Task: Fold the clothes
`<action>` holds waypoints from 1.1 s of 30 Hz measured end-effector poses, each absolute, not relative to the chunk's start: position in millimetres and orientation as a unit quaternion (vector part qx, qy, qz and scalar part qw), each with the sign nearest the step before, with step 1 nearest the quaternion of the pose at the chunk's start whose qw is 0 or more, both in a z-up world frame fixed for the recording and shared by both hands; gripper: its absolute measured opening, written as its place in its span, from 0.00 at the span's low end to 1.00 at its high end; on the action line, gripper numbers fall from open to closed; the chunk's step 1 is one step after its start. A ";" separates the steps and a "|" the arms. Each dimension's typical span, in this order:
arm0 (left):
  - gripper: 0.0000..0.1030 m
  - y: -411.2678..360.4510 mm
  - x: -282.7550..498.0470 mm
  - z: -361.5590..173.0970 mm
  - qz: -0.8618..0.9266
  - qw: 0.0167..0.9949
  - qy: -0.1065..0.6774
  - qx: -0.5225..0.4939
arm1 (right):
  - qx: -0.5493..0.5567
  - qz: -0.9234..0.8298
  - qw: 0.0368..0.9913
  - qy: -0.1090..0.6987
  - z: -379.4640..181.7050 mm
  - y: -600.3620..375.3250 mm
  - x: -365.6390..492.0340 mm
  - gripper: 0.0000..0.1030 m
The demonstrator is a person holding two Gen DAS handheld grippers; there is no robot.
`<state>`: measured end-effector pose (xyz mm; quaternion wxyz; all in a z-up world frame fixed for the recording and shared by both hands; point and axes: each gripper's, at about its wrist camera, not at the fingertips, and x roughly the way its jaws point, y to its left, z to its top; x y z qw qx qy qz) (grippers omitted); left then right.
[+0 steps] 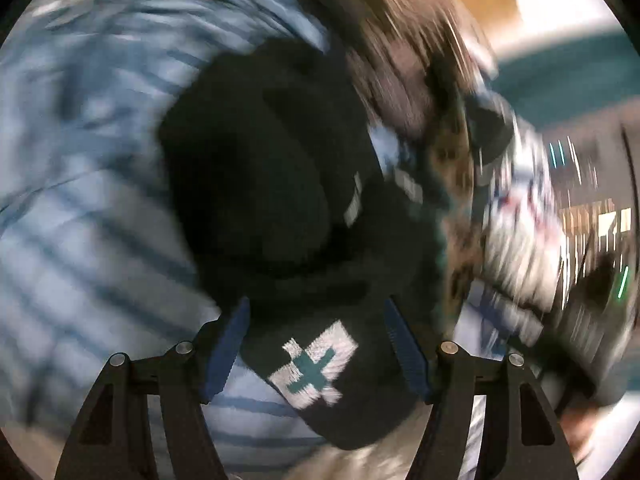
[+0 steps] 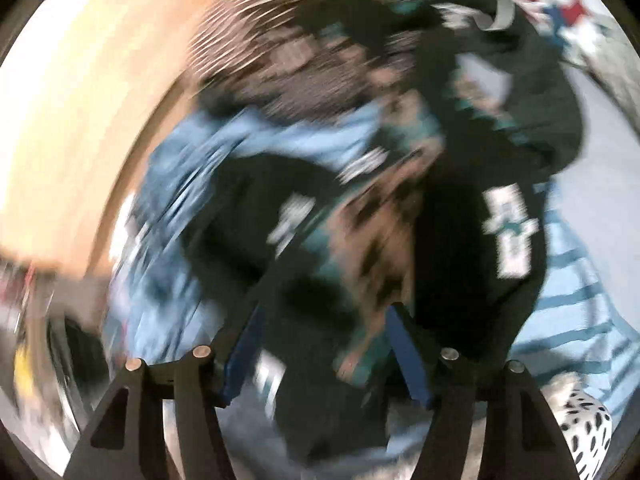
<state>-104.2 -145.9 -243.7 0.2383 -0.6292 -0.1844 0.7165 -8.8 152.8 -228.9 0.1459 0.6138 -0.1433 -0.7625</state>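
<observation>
Both views are blurred by fast motion. A black garment [image 1: 280, 184] with white and teal cross patches hangs bunched in front of my left gripper [image 1: 316, 308]. Its lower edge lies between the blue-padded fingers [image 1: 224, 352], which stand wide apart. In the right wrist view the same black garment [image 2: 472, 272] fills the middle and drapes between the fingers of my right gripper [image 2: 324, 316], which are also spread. A pale blue striped garment [image 1: 80, 220] lies behind it and also shows in the right wrist view [image 2: 580, 300].
A pile of other clothes surrounds the black garment: a brown striped piece [image 2: 288, 64], a leopard-print piece [image 1: 456, 208], a white piece with red and blue stars [image 2: 560, 4] and a white black-spotted piece [image 2: 588, 428]. A tan surface [image 2: 80, 120] shows at left.
</observation>
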 end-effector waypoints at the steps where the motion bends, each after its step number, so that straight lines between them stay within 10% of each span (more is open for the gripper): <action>1: 0.68 -141.6 -103.0 -255.1 0.716 0.234 -0.179 -0.633 | 0.617 -0.766 0.115 -0.137 -236.7 150.3 -13.5 0.66; 16: 0.68 -158.2 -99.7 -284.1 0.671 0.228 -0.283 -0.646 | 0.681 -0.714 0.135 -0.095 -274.8 129.0 -3.9 0.74; 33: 0.68 -109.4 -40.5 -213.4 0.755 0.179 -0.158 -0.611 | 0.589 -0.777 0.155 -0.158 -199.7 240.8 21.4 0.77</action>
